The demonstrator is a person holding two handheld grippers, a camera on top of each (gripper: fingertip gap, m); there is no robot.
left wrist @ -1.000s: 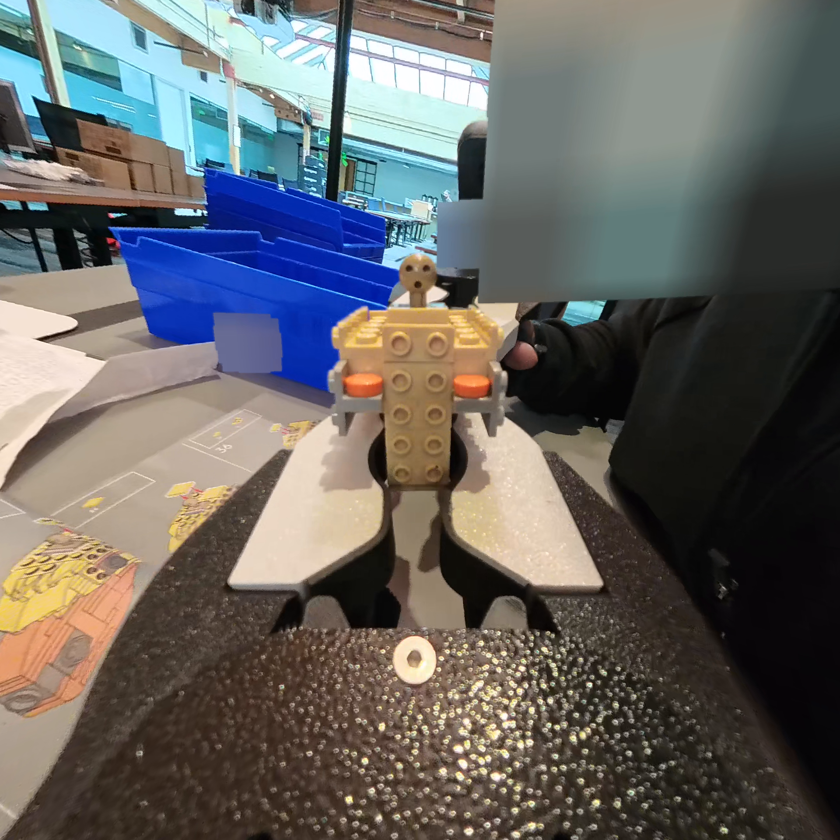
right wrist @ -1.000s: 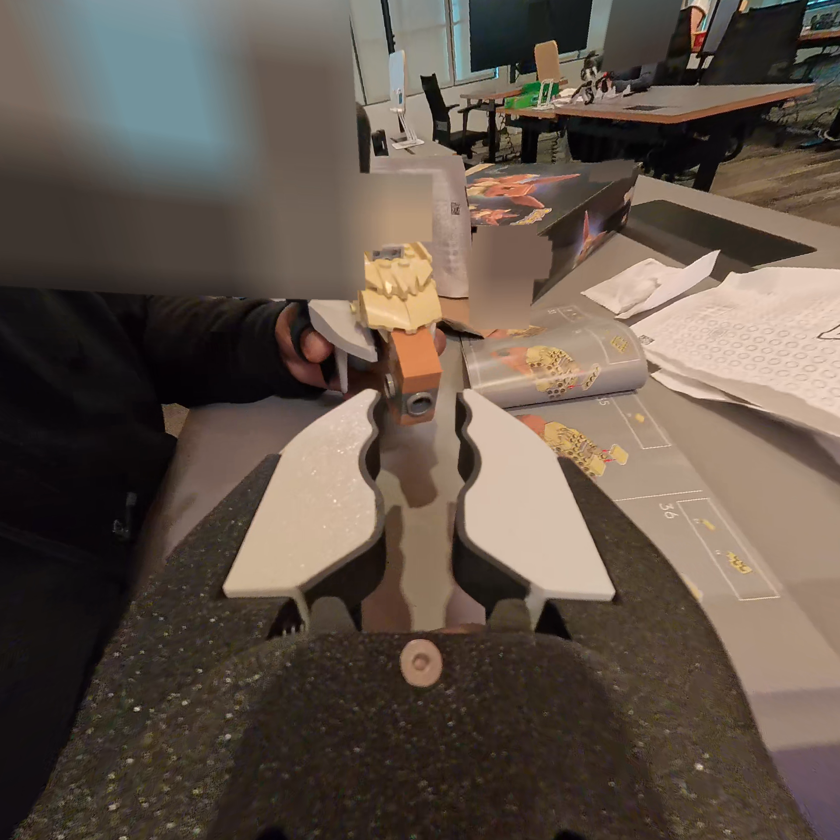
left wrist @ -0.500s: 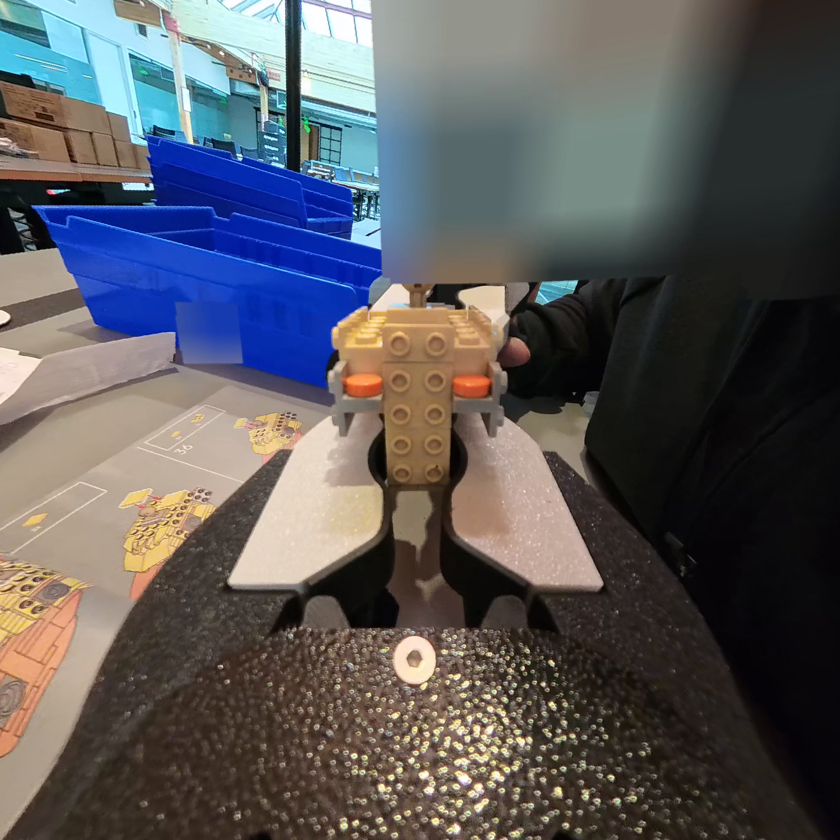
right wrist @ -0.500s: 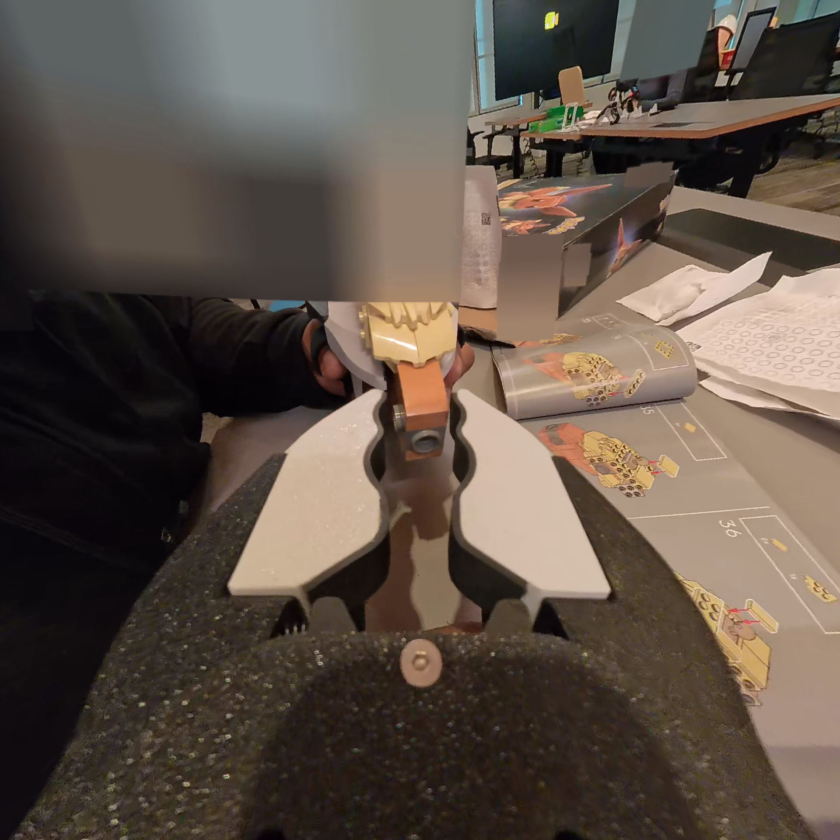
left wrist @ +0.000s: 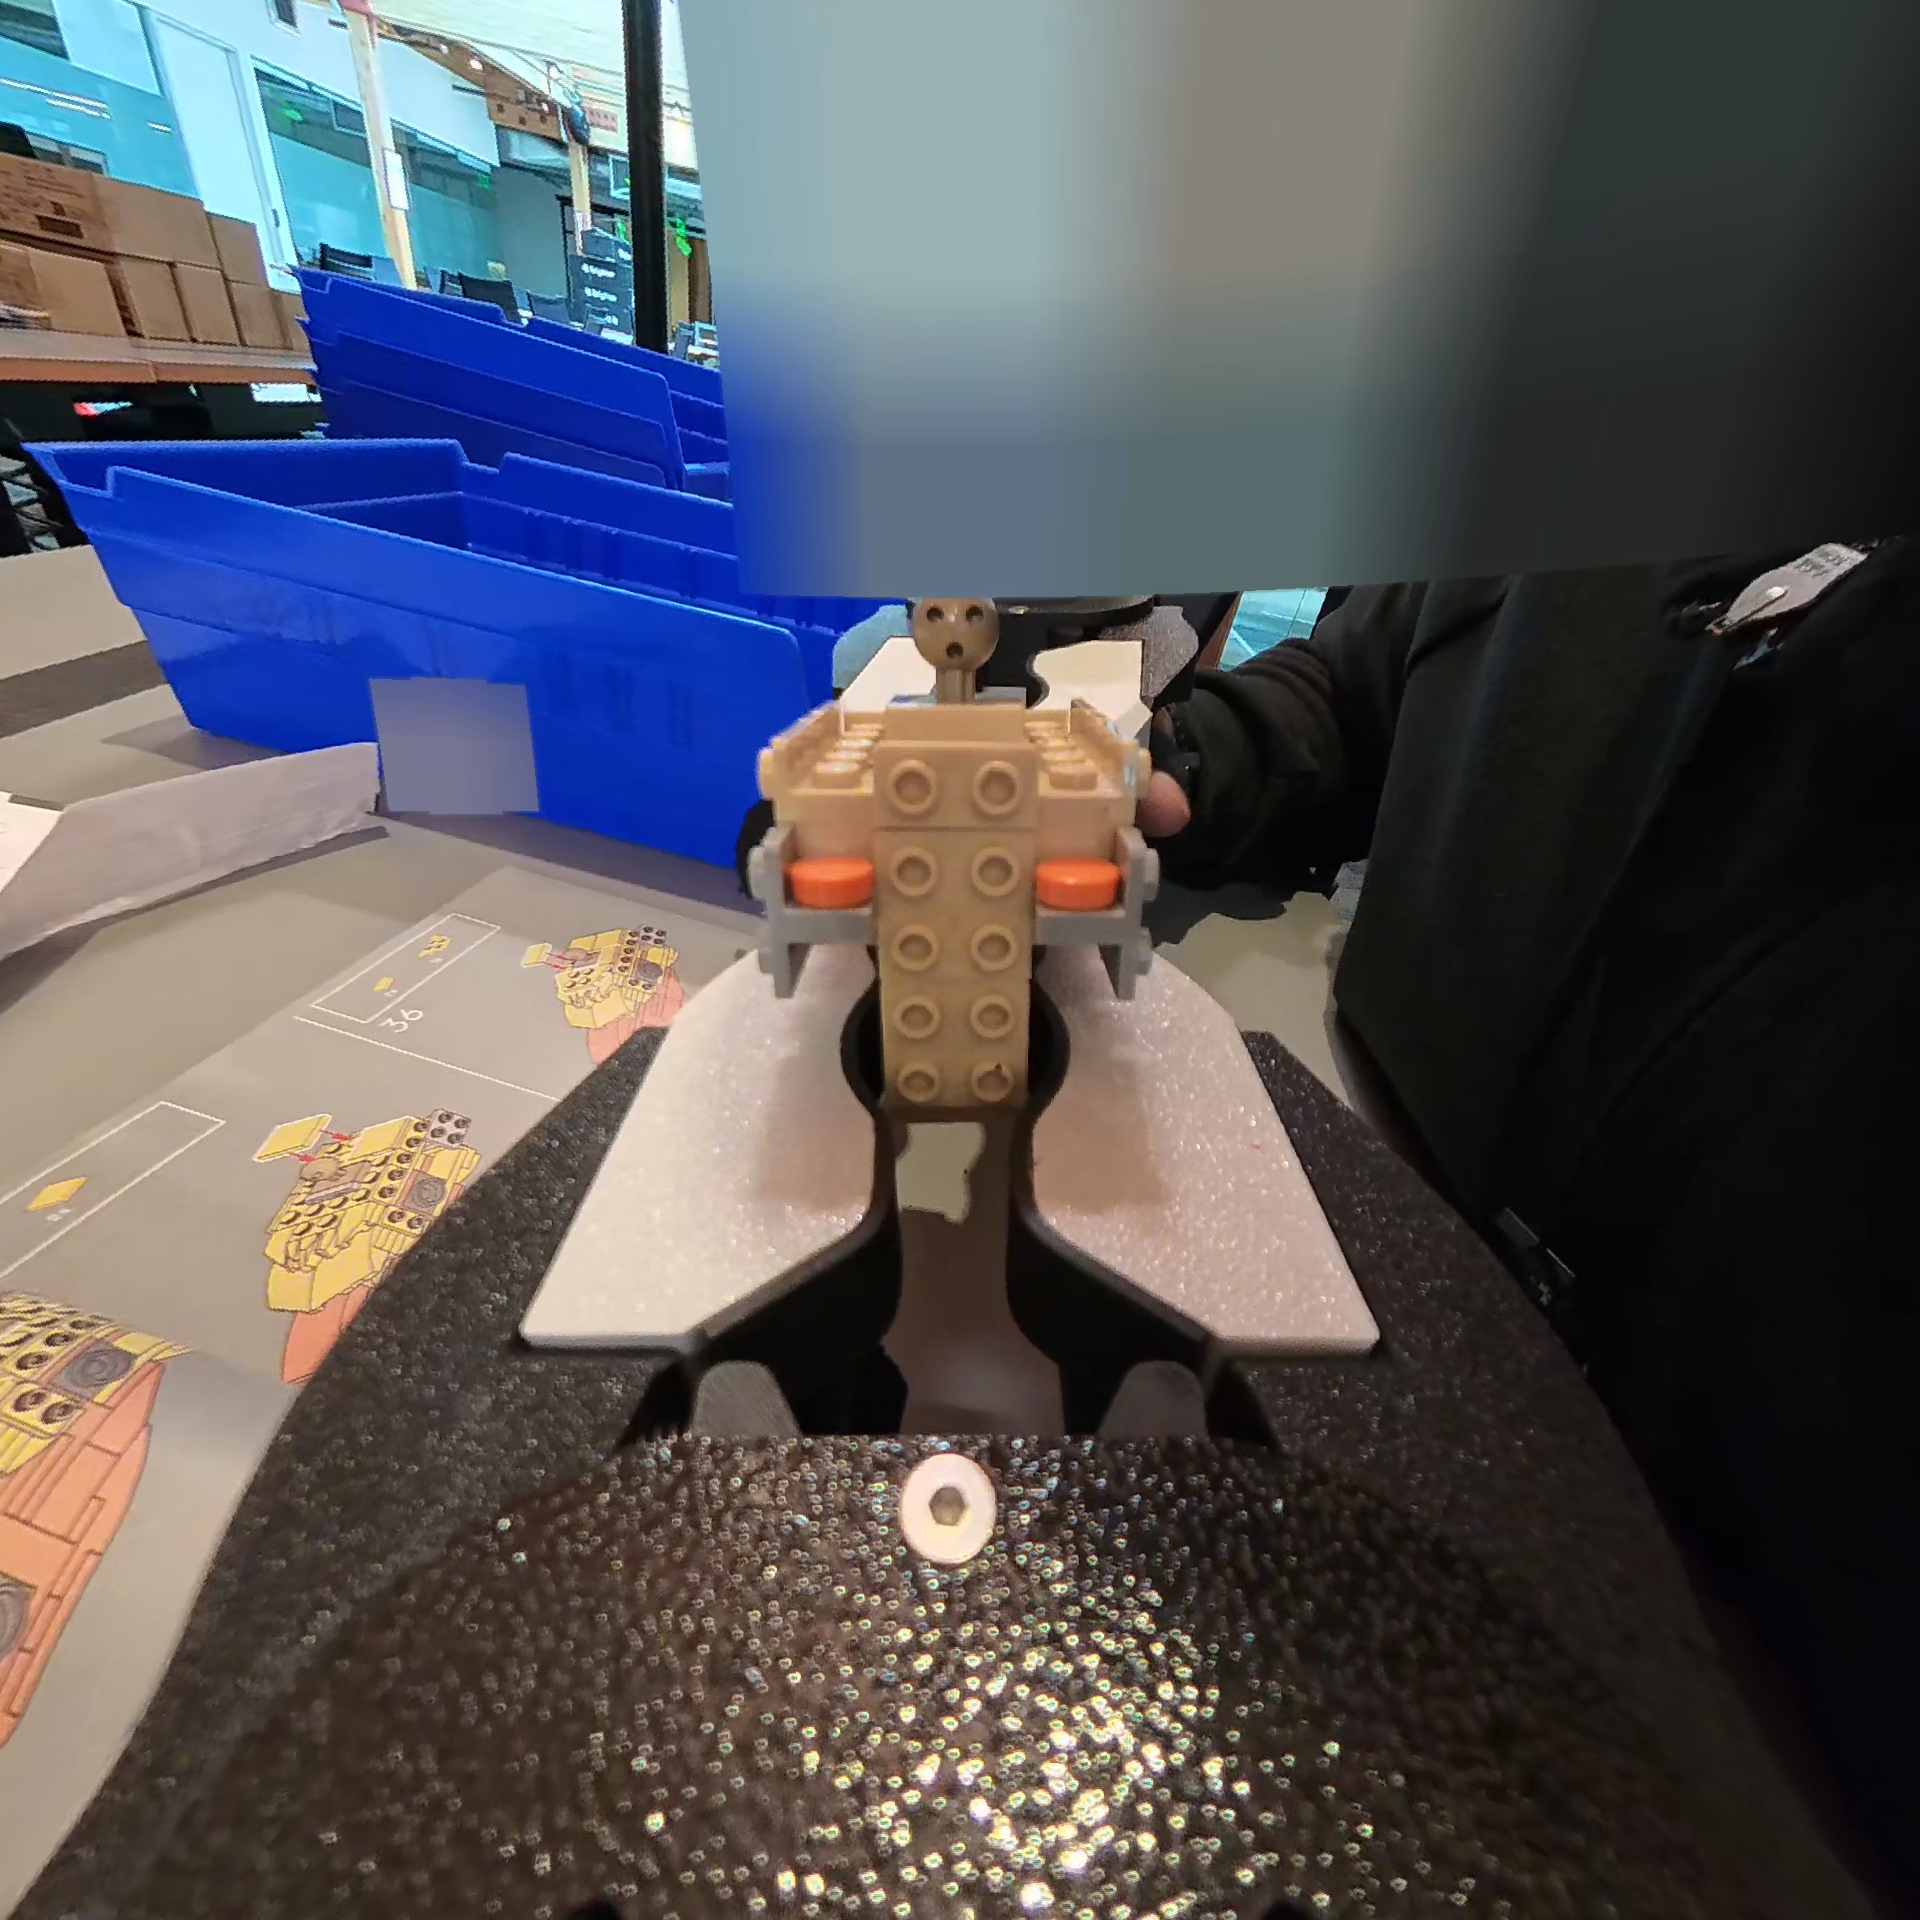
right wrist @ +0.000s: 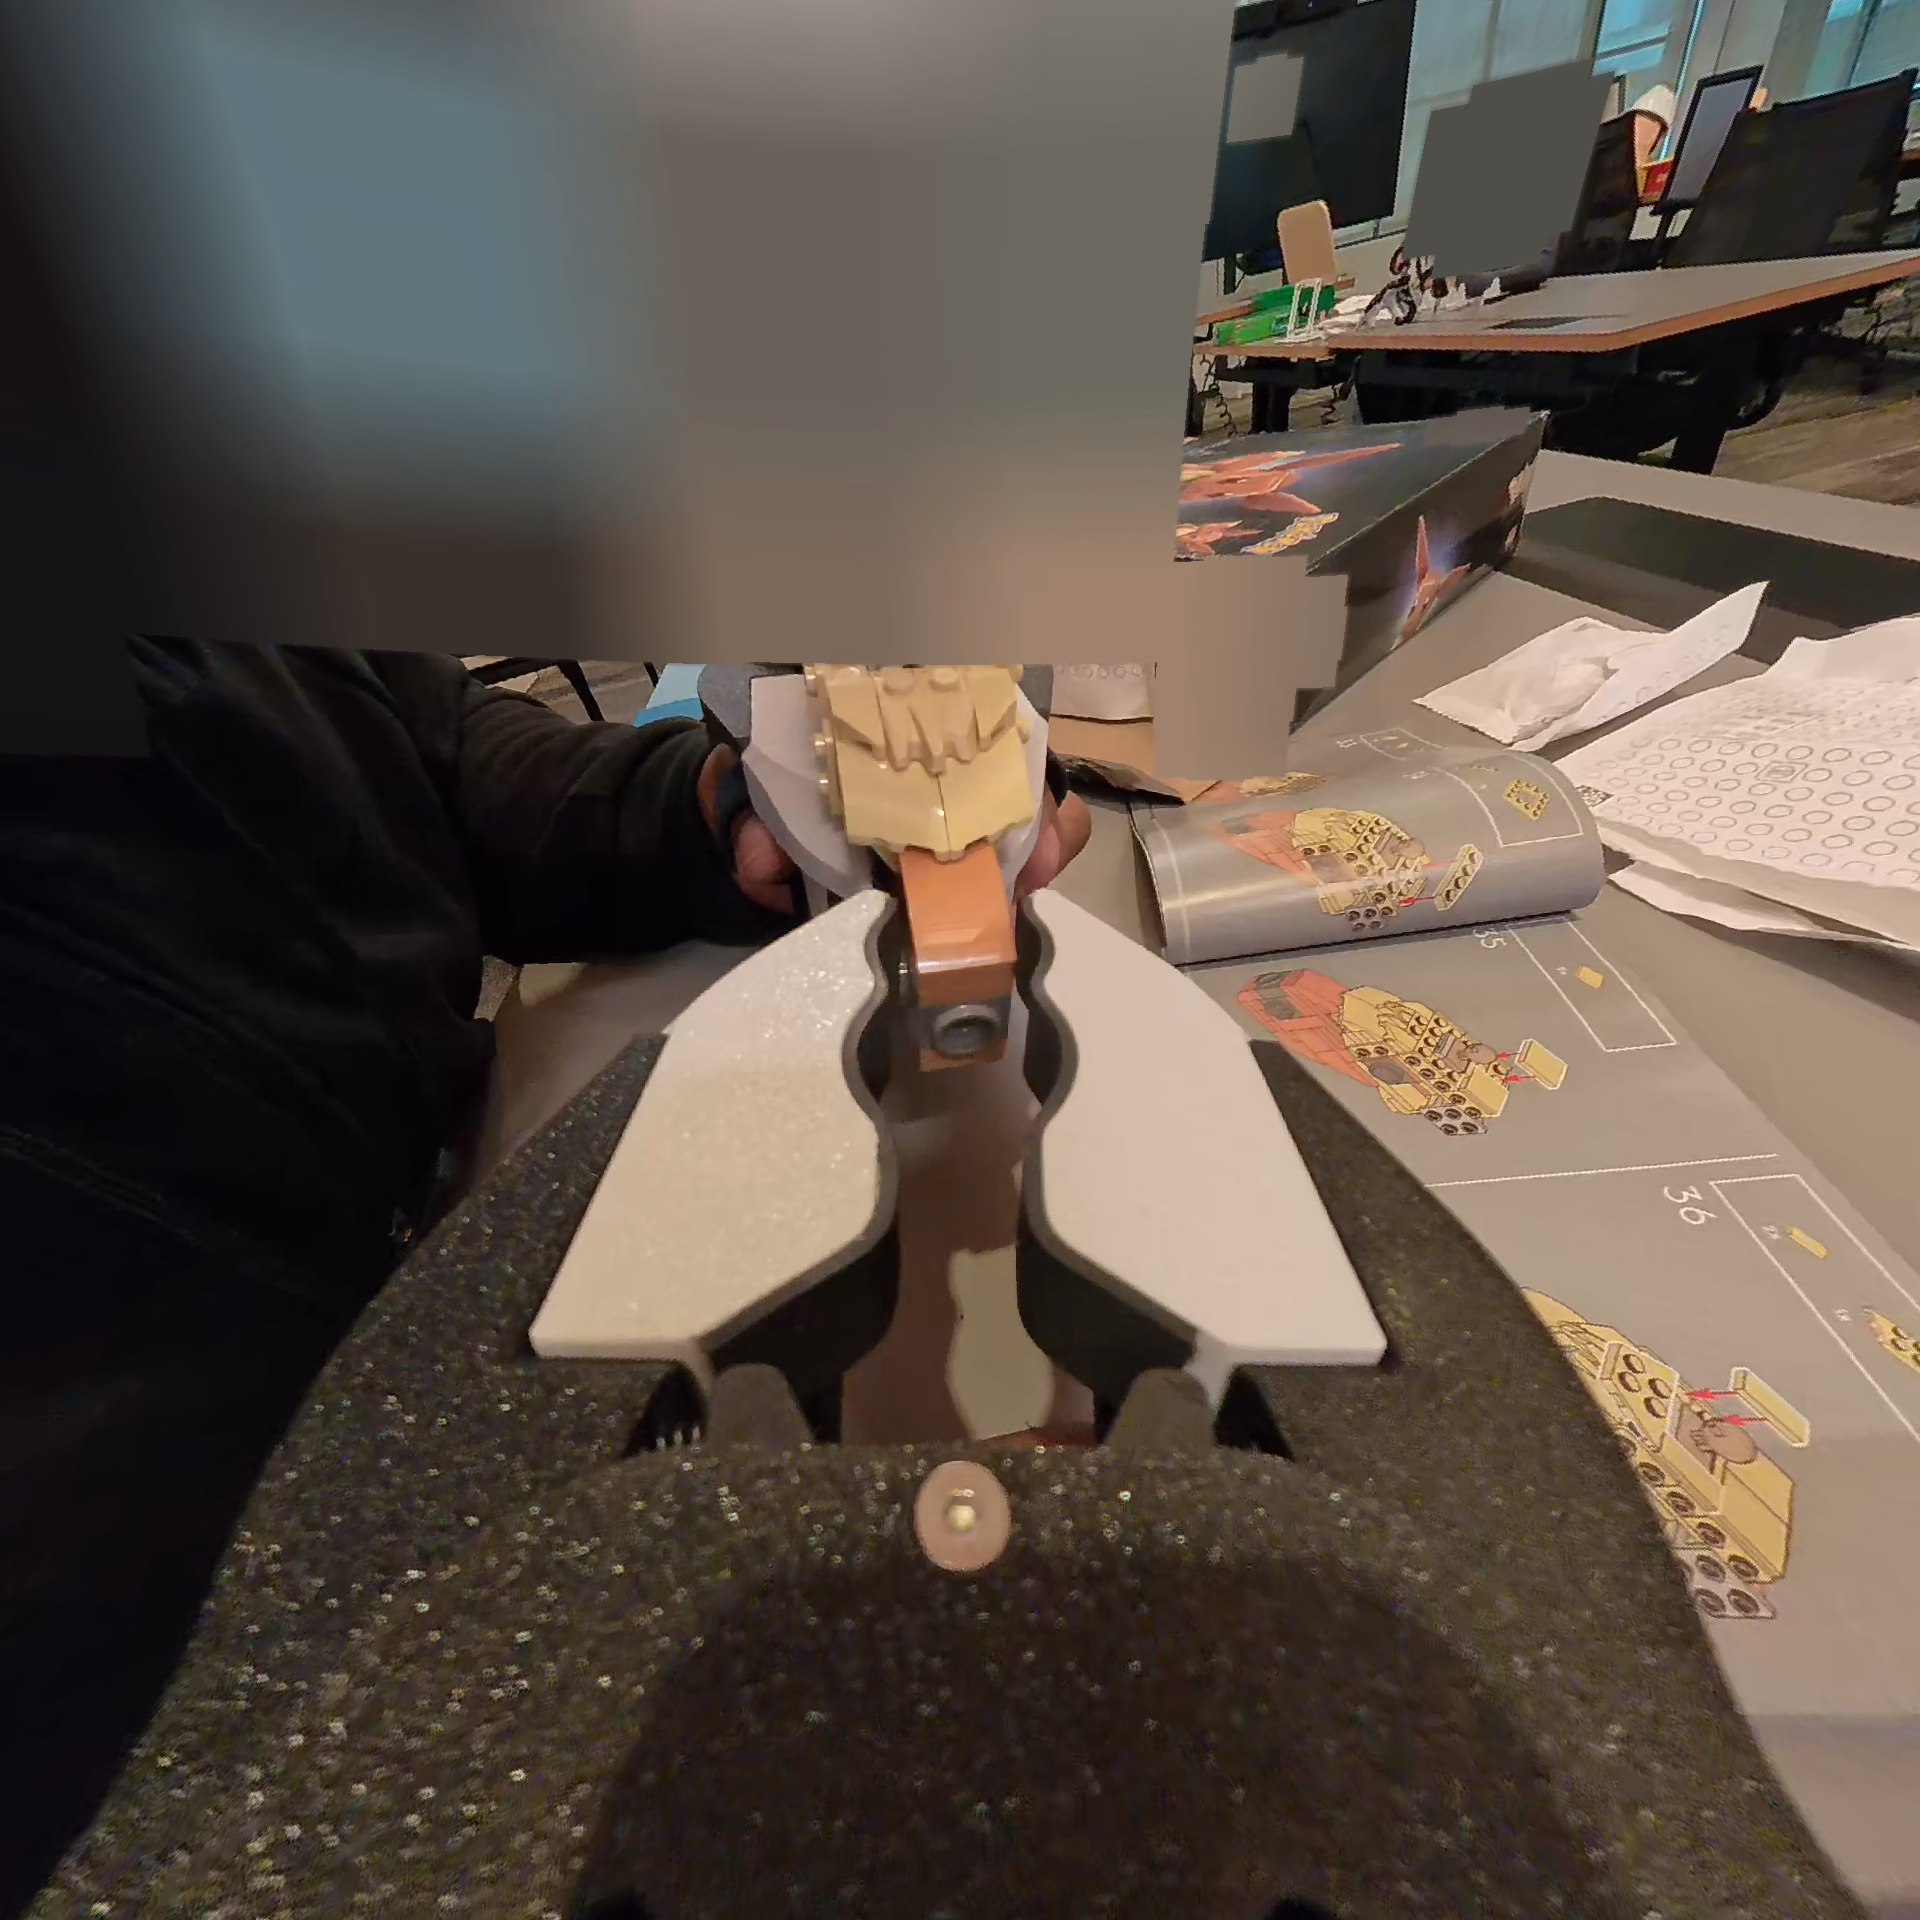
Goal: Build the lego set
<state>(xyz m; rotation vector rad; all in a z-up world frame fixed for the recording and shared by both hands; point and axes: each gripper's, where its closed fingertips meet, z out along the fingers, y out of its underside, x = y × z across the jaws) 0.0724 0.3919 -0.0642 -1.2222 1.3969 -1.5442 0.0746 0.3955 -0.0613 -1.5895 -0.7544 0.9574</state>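
With the left gripper point(left wrist: 954, 1023) clamped on the tan lego assembly point(left wrist: 951, 831) at 12 o'clock and the right gripper point(right wrist: 961, 966) pinching its orange-brown block point(right wrist: 954, 940), uneven squeezing could pop bricks apart.

Printed step numbers on the open instruction booklet point(right wrist: 1621, 1164).

Left gripper point(left wrist: 954, 1023) and right gripper point(right wrist: 958, 971) both clamped, facing

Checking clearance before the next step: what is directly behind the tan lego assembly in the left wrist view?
Behind the tan lego assembly are the right gripper, a hand and a blue bin. What lies directly behind is hidden.
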